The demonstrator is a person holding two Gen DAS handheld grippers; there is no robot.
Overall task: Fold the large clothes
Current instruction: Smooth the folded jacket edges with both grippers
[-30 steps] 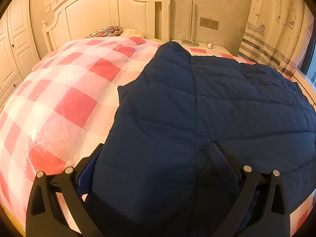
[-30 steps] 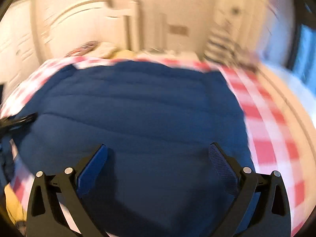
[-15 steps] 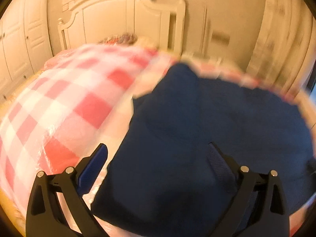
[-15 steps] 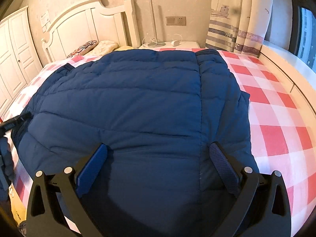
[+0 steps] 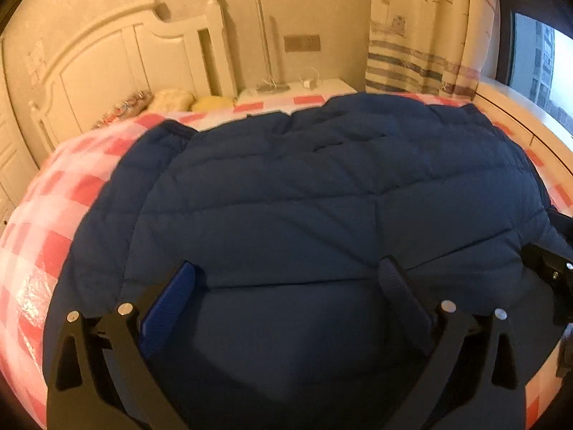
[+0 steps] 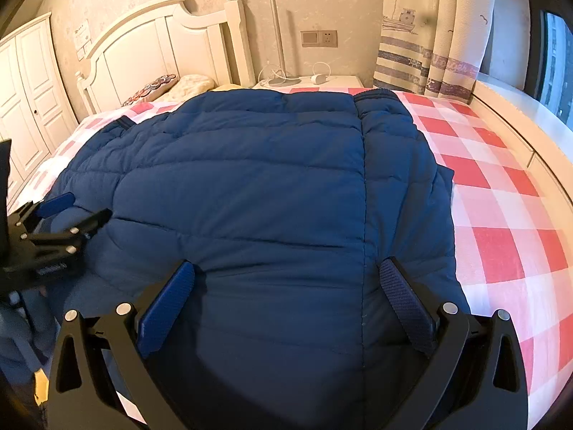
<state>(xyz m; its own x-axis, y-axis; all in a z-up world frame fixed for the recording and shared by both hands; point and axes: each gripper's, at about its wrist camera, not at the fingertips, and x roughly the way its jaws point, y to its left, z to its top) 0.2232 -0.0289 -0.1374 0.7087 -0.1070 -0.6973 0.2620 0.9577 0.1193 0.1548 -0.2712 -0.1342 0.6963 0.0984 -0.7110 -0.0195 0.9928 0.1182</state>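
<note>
A navy quilted down jacket lies spread flat on a bed with a red and white checked cover. My left gripper hovers open over the jacket's near edge, nothing between its blue pads. My right gripper is also open above the near hem, close to a vertical seam. In the right wrist view the left gripper shows at the jacket's left edge, its fingers apart. Part of the right gripper appears at the right edge of the left wrist view.
A white headboard and pillows stand at the far end. Behind the bed are a nightstand with a lamp base and cables. A patterned curtain and window ledge run along the right; white wardrobe doors stand left.
The left wrist view has swung right: the jacket now fills its middle and the curtain and window show. The right gripper has held nearly still over the hem. Both stay open.
</note>
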